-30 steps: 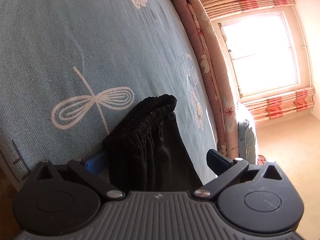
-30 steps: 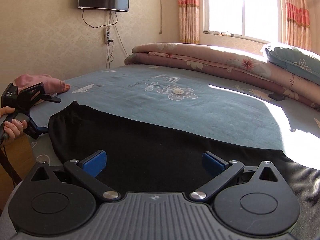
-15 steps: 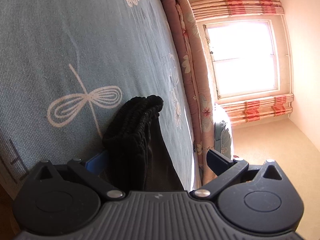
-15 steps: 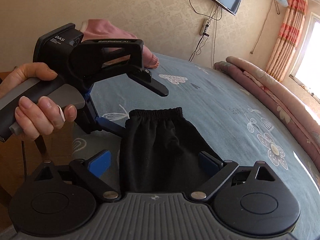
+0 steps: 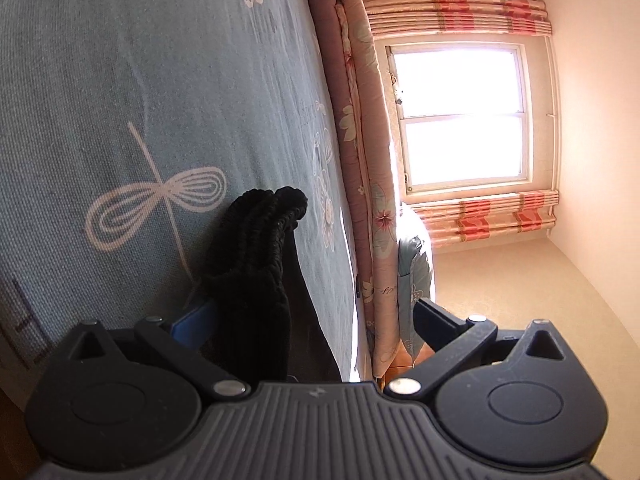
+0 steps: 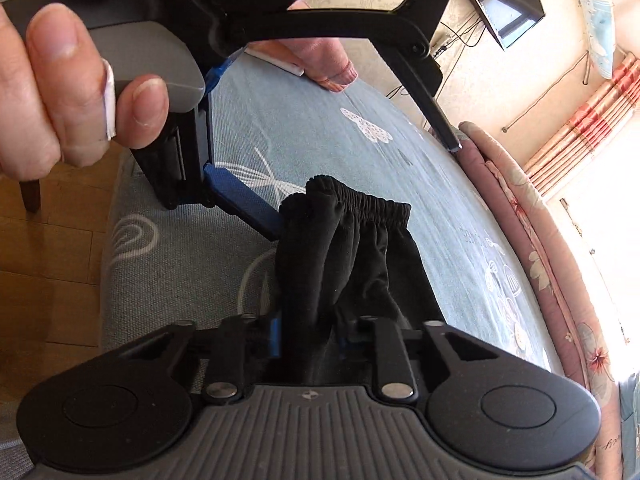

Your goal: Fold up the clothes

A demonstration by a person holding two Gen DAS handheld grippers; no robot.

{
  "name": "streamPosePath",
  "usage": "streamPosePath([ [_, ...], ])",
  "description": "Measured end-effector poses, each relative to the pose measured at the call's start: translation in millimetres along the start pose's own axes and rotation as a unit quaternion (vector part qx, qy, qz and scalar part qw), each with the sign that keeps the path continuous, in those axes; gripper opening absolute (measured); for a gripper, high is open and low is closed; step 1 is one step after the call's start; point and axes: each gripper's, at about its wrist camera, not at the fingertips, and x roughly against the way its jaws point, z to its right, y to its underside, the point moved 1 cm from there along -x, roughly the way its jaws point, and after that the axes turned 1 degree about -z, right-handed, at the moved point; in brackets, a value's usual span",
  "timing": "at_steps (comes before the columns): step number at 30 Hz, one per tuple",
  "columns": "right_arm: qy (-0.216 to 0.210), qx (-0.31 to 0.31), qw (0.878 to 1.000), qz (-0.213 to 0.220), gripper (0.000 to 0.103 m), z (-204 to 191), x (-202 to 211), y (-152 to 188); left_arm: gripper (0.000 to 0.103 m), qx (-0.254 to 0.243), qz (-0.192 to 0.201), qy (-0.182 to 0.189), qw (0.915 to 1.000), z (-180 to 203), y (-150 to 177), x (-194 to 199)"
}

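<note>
**Both grippers at the waistband**

The right gripper (image 6: 310, 336) has just been closing, and its fingers now clench the black shorts (image 6: 344, 248) on the bed (image 6: 400, 152). The left gripper (image 5: 308, 312) stands released, waistband resting against its lower finger.

The bed (image 6: 400, 152) lies bare and open beyond the black garment (image 6: 348, 248) toward its far side. Crowding the garment's near corner, the left claw (image 6: 360, 184) stands with jaws spread wide, one finger touching the waistband, the other arching above it, with the hand (image 6: 60, 80) gripping just beside. Past the garment, rolled quilts (image 6: 532, 240) wall off the bed's far edge. A pink cloth (image 6: 328, 60) sits at the bed's far corner.
</note>
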Motion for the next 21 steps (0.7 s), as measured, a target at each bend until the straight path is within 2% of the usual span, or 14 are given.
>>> streamPosePath([
  [9,-0.007,-0.065,0.998,0.016,0.01,22,13,-1,0.102,0.006,0.009,0.014,0.9998,7,7,2],
  [11,-0.009,-0.075,0.997,0.02,0.01,27,17,-1,0.102,0.01,0.006,-0.002,0.9999,7,4,-7],
  [15,-0.013,-0.096,0.995,0.026,0.01,32,23,-1,0.102,0.018,-0.005,-0.076,0.9969,8,-2,-30],
  [21,-0.018,-0.111,0.993,0.032,0.01,37,27,-3,0.102,-0.027,-0.039,-0.094,0.9945,20,-17,-69],
])
